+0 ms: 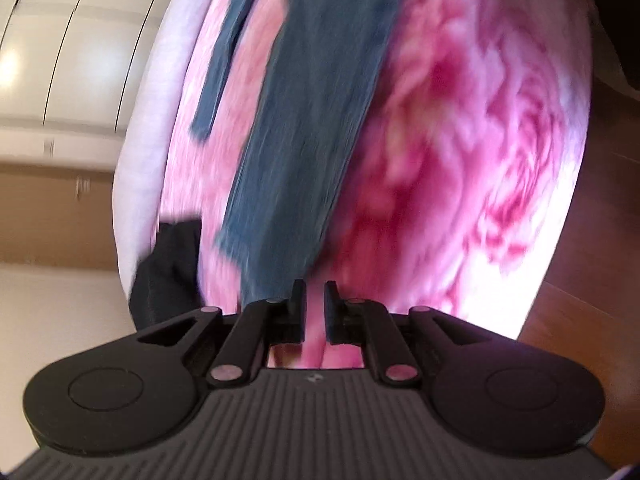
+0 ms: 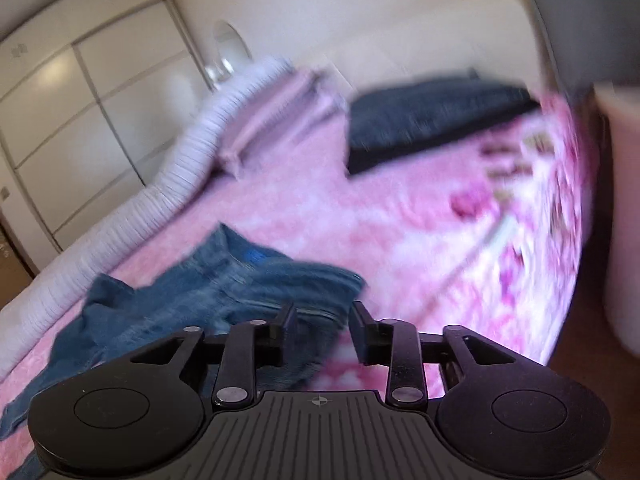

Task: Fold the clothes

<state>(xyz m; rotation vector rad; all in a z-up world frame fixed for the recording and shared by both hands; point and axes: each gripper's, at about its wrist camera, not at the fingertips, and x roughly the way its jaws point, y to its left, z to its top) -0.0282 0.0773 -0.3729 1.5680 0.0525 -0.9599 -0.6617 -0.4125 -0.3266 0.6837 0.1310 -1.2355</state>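
Lying on the pink bed, the jeans sprawl rumpled near its ribbed white edge, with one leg trailing toward the lower left of the right wrist view. In the left wrist view the jeans run as a long blue strip up the bed, a narrower strip of denim beside it on the side nearer the bed's white edge.

The left gripper has its jaws nearly closed, a narrow slot left between them; only pink bed shows in that slot, and the denim's end sits just beside its left finger. Whether cloth is pinched there cannot be told through the blur.

The right gripper stands moderately open over the near side of the bed, its left finger overlapping the jeans, nothing between the jaws.

Farther up the bed lie a dark folded garment and a pale pink folded one, close beside each other. Another dark cloth hangs at the bed's white edge. Both views are motion-blurred.
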